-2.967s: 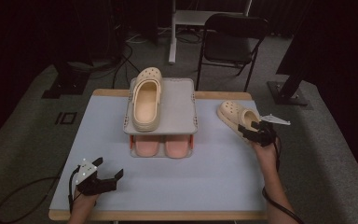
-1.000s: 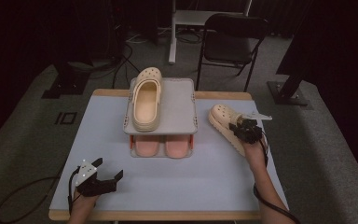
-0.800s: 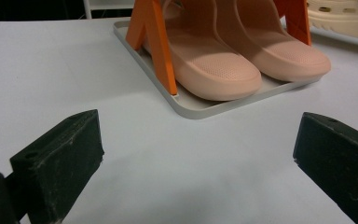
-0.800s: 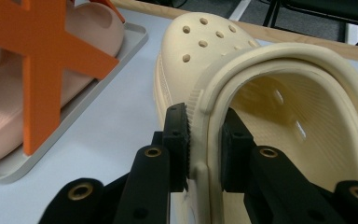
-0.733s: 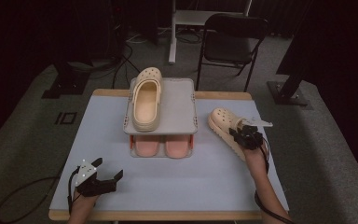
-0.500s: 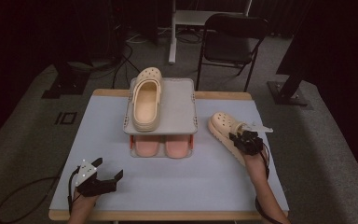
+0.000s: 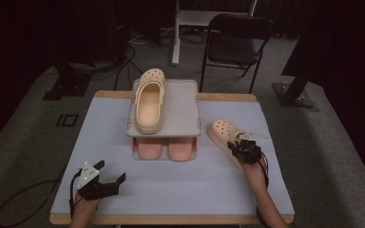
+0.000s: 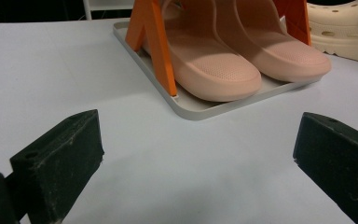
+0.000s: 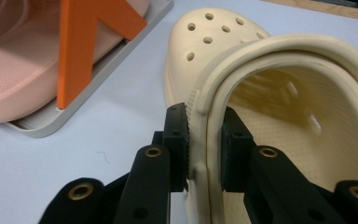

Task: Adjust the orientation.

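My right gripper [image 7: 244, 148] [image 9: 204, 140] is shut on the side wall of a cream clog [image 7: 223, 132] [image 9: 261, 93], which lies on the table just right of the shoe rack. A second cream clog [image 7: 148, 100] rests on the rack's grey top shelf [image 7: 183, 104]. A pair of pink slippers [image 7: 166, 148] [image 8: 242, 56] sits on the rack's lower tray [image 8: 200, 109] between orange posts [image 8: 156, 42]. Near the front left of the table my left gripper [image 7: 105, 179] [image 8: 196, 158] stands open over bare tabletop, nothing between its jaws.
The pale blue tabletop [image 7: 100, 133] has free room in front of and left of the rack. A black chair [image 7: 233, 45] and a white stand [image 7: 176, 33] are on the floor behind the table. Cables lie on the carpet at the left.
My right gripper has carried the cream clog from the table's right edge inward and down toward the rack. The left gripper has stayed where it was.
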